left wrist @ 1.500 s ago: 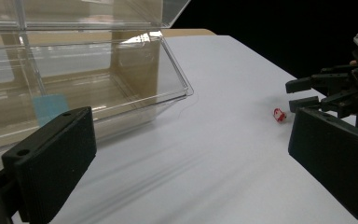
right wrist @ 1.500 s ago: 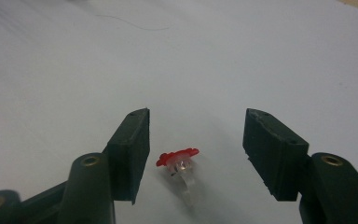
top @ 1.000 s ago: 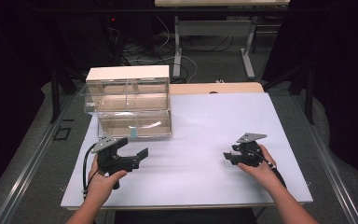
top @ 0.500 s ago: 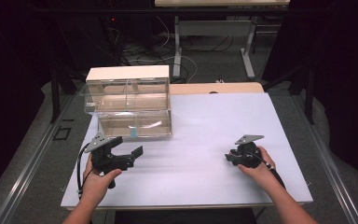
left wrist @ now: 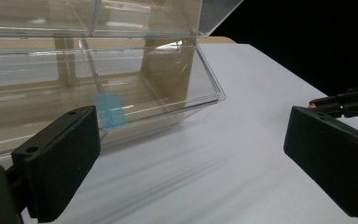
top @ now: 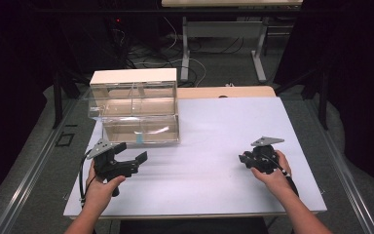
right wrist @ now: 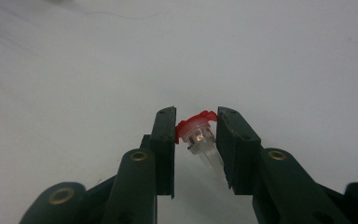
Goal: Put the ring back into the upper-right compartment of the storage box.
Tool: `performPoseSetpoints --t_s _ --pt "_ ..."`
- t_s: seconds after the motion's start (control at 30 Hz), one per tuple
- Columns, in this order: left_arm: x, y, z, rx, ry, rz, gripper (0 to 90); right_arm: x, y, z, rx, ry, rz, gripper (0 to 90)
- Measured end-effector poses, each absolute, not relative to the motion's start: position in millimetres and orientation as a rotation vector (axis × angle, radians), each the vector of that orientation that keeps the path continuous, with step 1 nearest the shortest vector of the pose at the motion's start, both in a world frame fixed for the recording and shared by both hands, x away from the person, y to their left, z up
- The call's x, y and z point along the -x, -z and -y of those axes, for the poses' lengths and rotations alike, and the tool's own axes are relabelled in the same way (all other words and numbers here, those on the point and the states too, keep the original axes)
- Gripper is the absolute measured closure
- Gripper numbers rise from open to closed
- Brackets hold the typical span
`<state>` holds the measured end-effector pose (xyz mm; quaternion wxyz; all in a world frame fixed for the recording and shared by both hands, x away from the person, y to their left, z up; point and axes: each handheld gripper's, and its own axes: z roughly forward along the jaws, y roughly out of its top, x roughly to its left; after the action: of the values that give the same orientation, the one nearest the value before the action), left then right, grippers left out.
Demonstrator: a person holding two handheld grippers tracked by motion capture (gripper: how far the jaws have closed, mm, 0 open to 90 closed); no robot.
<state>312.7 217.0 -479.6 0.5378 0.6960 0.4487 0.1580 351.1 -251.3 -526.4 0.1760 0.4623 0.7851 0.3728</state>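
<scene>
Jaws on the left gripper (top: pixel 132 160) stood wide and empty, and over the past second that hand had slid toward 9 o'clock on the table (top: pixel 214 131), ending just at 6 o'clock of the clear box (top: pixel 135 105), whose low front with its blue tab (left wrist: pixel 111 111) it faced. That looked like lining up to open the box. Resting near 4 o'clock, the right gripper (right wrist: pixel 196 135) had barely moved, clamped narrowly on a small red-capped tube (right wrist: pixel 200 137).
</scene>
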Motion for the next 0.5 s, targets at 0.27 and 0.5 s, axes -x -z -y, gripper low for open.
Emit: performPoseSetpoints --t_s 0.27,0.5 --pt "-313 479 -222 -1.647 -0.377 -1.087 4.4 -345 515 251 -1.326 -1.095 -2.188 68.9" --pt "-309 479 -231 -1.641 -0.393 -1.107 4.3 -342 504 244 -1.353 -1.149 -2.182 69.0"
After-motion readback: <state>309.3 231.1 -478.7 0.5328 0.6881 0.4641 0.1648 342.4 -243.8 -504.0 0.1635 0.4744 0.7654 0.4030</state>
